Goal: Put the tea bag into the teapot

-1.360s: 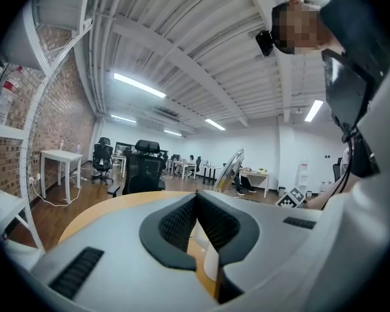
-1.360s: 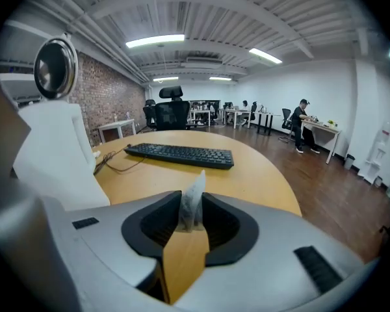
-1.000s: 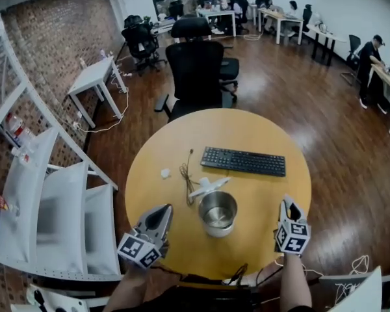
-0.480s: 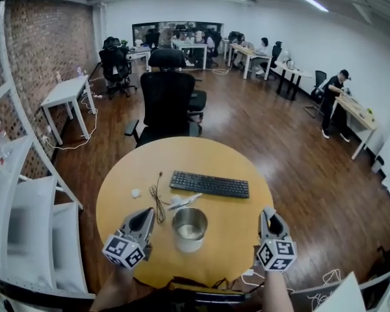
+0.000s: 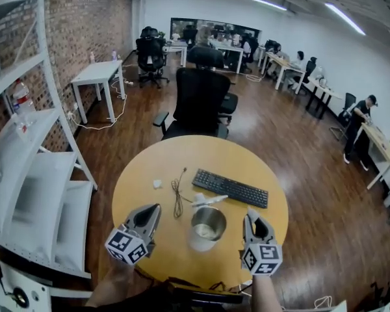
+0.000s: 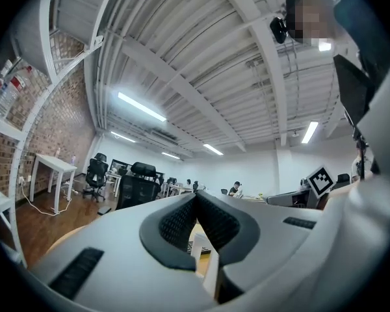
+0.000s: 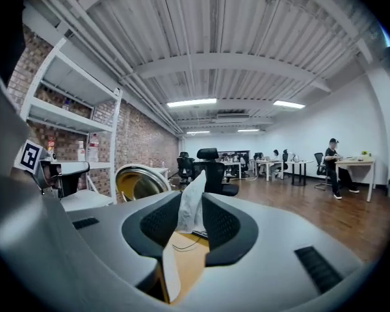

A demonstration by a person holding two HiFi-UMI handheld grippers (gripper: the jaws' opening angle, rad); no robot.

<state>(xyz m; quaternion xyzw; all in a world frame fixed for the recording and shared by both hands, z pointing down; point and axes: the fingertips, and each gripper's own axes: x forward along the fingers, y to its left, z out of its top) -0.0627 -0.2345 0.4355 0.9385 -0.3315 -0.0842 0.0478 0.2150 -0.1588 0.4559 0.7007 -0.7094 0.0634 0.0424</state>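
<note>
A steel teapot [image 5: 208, 225] stands open-topped on the round yellow table [image 5: 149, 174], near its front edge. Its shiny rim [image 7: 138, 181] also shows at the left of the right gripper view. My right gripper [image 5: 252, 216] hovers just right of the pot, shut on a white tea bag [image 7: 192, 203] that sticks up between its pads. My left gripper [image 5: 153, 209] hangs left of the pot; in its own view the left gripper [image 6: 196, 201] has its pads touching and nothing held.
A black keyboard [image 5: 231, 188] lies behind the pot, with a white handle-like piece [image 5: 208, 201] between them. A dark cable [image 5: 177, 197] and a small white scrap [image 5: 157, 183] lie at the left. A black office chair [image 5: 201, 99] stands beyond the table, white shelves [image 5: 32, 174] at the left.
The head view has swung, so the whole scene shifted. My right gripper now stands closer to the teapot's right side. The left gripper keeps its place left of the pot.
</note>
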